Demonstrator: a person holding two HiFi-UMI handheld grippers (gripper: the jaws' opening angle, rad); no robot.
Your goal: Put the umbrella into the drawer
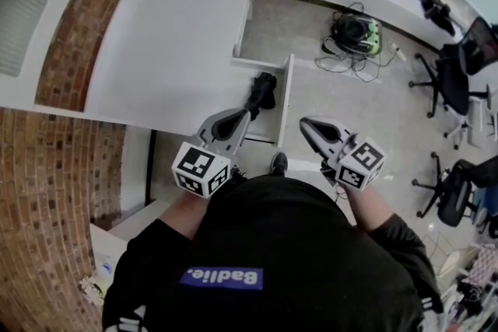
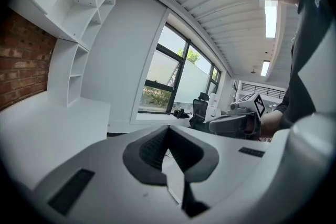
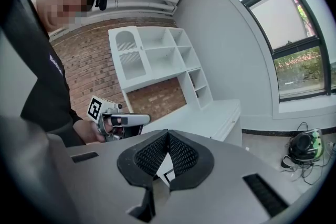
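Inside the pulled-out white drawer point(image 1: 285, 99), by the head view: black folded umbrella point(image 1: 262, 95), laid along the front panel, apparently within the walls. Judged as placed already; only closing the drawer likely left.

Just at the umbrella's near end: left grey two-jaw gripper point(image 1: 246, 116), jaws pressed together on nothing. Just outside the front panel's near end: right grey two-jaw gripper point(image 1: 305, 123), likewise closed and empty.

For a clean close:
- press a closed gripper flat against the middle of the front panel;
- push straight toward the white tabletop point(image 1: 179, 35), no skew;
- lift the left gripper clear of the drawer first;
- check for no umbrella part riding above the rim.

Hard to make out:
- umbrella's near tip, masked by the left gripper;
- drawer's near corner, likewise covered;
- depth of the umbrella below the rim, not readable from above;
- no umbrella or drawer in either gripper view.
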